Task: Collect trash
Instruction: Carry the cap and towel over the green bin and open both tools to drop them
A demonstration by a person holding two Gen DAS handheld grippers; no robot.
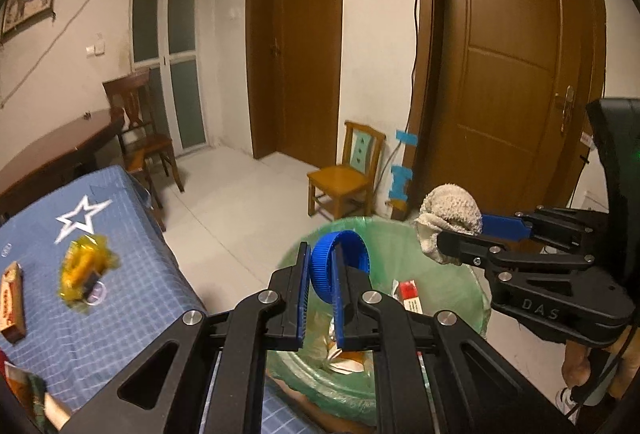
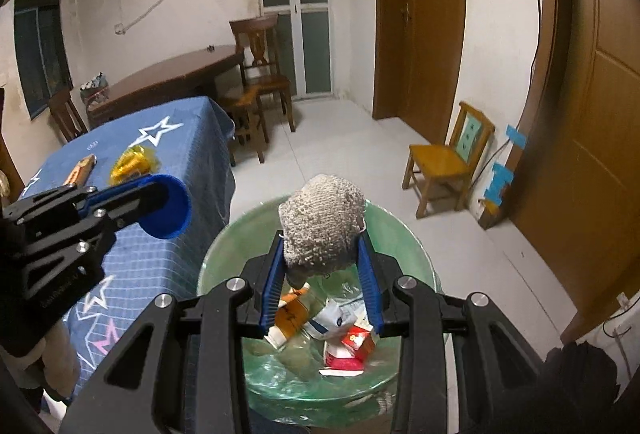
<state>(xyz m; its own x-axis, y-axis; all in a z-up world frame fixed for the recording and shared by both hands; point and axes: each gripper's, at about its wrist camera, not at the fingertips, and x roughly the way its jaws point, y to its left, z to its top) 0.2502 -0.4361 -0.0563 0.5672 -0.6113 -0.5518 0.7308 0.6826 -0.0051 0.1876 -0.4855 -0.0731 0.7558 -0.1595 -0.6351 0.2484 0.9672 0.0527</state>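
1. The left gripper (image 1: 322,288), black with ribbed blue pads, is clamped on the wall of a round blue plastic cap (image 1: 340,266) with a finely ridged rim; one finger sits inside the cap and the other outside it.
2. The cap hangs over the near edge of a round bin lined with a thin, glossy, translucent green plastic bag (image 2: 404,230).
3. The right gripper (image 2: 322,284) is closed around a grey-beige balled-up knitted cloth (image 2: 322,224) with a coarse looped texture, which bulges above the fingertips and hangs over the bin's opening.
4. Inside the bin lie a white and orange squeezed tube (image 2: 290,316), a small red and white carton (image 2: 358,340) and crumpled white wrapping.
5. Beside the bin stands a table under a blue checked cloth printed with white stars (image 1: 132,274).
6. On that cloth rest a crinkled yellow transparent wrapper (image 1: 84,266) and, just beside it, a long brown cardboard box (image 1: 12,298).
7. Behind are a dark wooden table (image 2: 168,78), wooden chairs and brown panelled doors over a pale tiled floor.
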